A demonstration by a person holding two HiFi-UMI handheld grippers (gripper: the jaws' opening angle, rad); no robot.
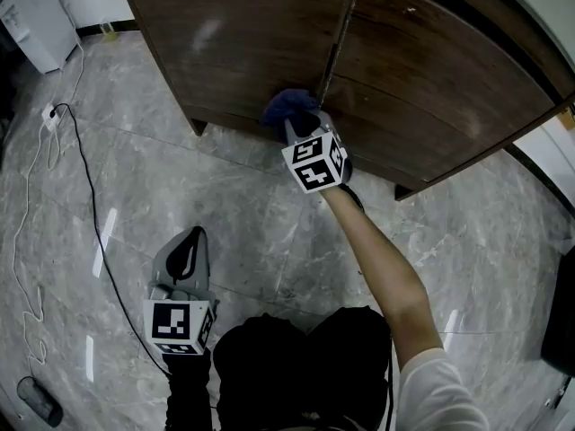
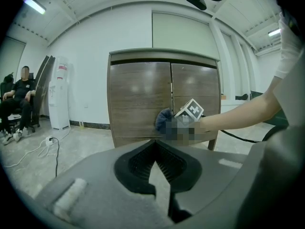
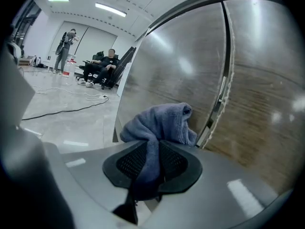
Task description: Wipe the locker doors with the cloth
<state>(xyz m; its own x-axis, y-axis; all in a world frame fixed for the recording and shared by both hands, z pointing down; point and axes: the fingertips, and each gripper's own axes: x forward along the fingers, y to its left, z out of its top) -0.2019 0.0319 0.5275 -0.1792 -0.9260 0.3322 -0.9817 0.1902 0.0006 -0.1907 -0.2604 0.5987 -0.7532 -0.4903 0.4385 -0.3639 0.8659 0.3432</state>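
The right tool [image 1: 303, 124] is clamped on a blue cloth [image 1: 286, 106] pressed low against the left locker door [image 1: 243, 34], just beside the seam, while the left tool [image 1: 186, 245] hangs nearer, jaws together, over the floor [image 1: 260, 232].

From where I stand there is one locker [image 1: 269, 52], and it has two doors, a left door [image 2: 139, 99] and a right door [image 2: 195, 87]. I count one cloth [image 3: 162, 123]. The person holds two tools, a left tool [image 2: 155, 149] and a right tool [image 3: 148, 156]. There are two marker cubes: one cube [image 1: 180, 323] on the left and another cube [image 1: 316, 162] on the right. At the back are two more people, a seated person [image 3: 107, 63] and a standing person [image 3: 66, 44], plus one water dispenser [image 2: 59, 97]. On the floor lie two cables, a white cable [image 1: 20, 241] and a black cable [image 1: 90, 196], and one power strip [image 1: 49, 115].
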